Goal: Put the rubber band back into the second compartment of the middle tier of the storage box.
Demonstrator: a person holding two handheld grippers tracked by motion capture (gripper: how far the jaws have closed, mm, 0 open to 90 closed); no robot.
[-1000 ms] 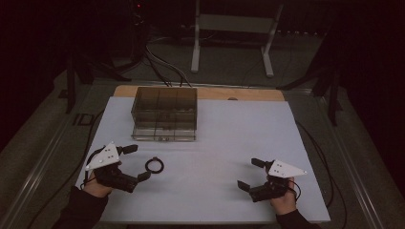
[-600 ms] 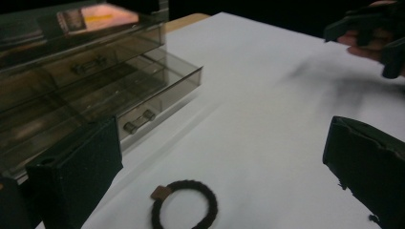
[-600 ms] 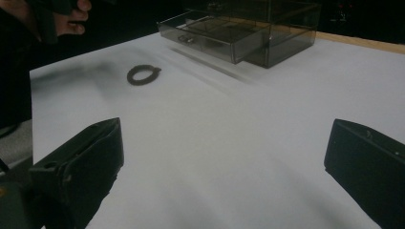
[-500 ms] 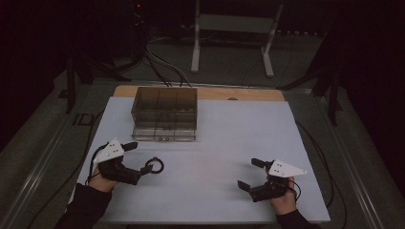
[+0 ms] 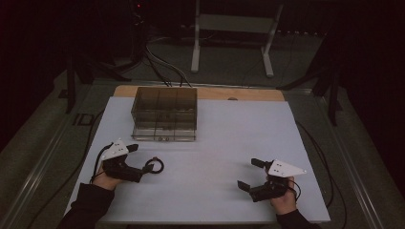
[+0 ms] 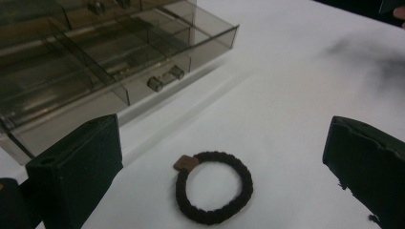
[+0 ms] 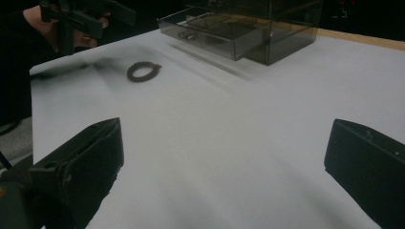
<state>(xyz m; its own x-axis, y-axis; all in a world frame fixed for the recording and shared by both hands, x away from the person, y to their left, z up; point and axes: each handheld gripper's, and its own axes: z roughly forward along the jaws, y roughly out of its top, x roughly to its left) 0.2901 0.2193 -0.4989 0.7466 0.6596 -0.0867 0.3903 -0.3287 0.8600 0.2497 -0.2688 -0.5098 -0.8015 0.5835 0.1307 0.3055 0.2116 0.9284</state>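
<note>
Black fabric hair tie with small brown tag (image 6: 214,187) lies flat on white table (image 5: 224,138), dead ahead between wide-open left gripper (image 5: 152,167) jaws; right gripper (image 5: 248,174) open, well apart.

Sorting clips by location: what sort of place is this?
Probably a lab or recording studio, not a home: a white table in a dark room, cables trailing over the floor, and a metal stand behind it.
</note>
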